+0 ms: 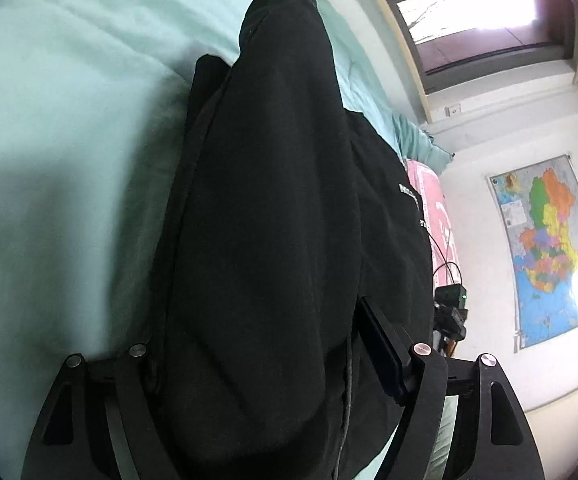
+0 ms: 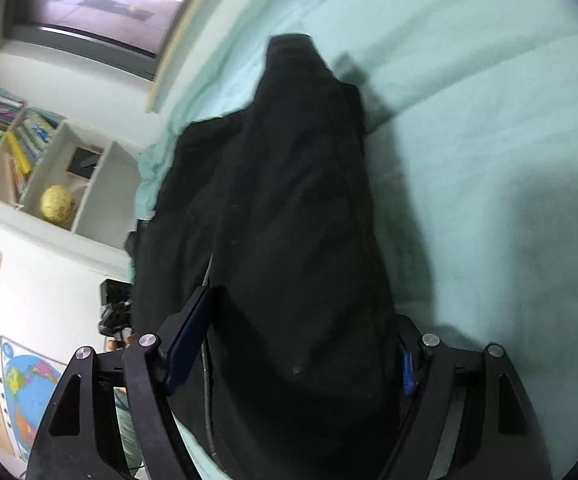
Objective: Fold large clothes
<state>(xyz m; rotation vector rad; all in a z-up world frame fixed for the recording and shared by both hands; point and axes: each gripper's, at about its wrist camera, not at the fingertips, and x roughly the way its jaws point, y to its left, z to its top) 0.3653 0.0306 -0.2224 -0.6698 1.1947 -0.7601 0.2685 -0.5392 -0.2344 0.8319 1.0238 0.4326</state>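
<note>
**Black garment between both sets of fingers, over a mint-green bed**

On the mint-green bed (image 1: 69,160) lies a large black garment (image 1: 273,208), its far end tapering to a narrow, squared-off tip toward the top of both wrist views. A thick fold of the dark cloth runs lengthwise from that tip back toward each camera and fills the space between the fingers.

From the left wrist view, the left hand-held gripper (image 1: 273,360) has its fingers set wide apart with the bulky fold bunched between them. The right-side finger (image 1: 381,348) shows a dark pad lying against the cloth; the opposite finger is mostly buried under fabric, so whether the pads actually press on the garment cannot be told. A small patch of white lettering (image 1: 411,196) shows on the cloth's right edge, and a pink sheet (image 1: 433,200) lies just beyond it. A coloured map (image 1: 549,248) hangs on the white wall.

From the right wrist view, the right hand-held gripper (image 2: 301,344) is likewise spread wide around the same garment (image 2: 289,220), blue pads (image 2: 187,340) flanking the fold; a firm clamp cannot be confirmed. A bookshelf (image 2: 17,148) holding a yellow globe (image 2: 56,202) stands beyond the bed's edge, below a window (image 2: 101,4).
</note>
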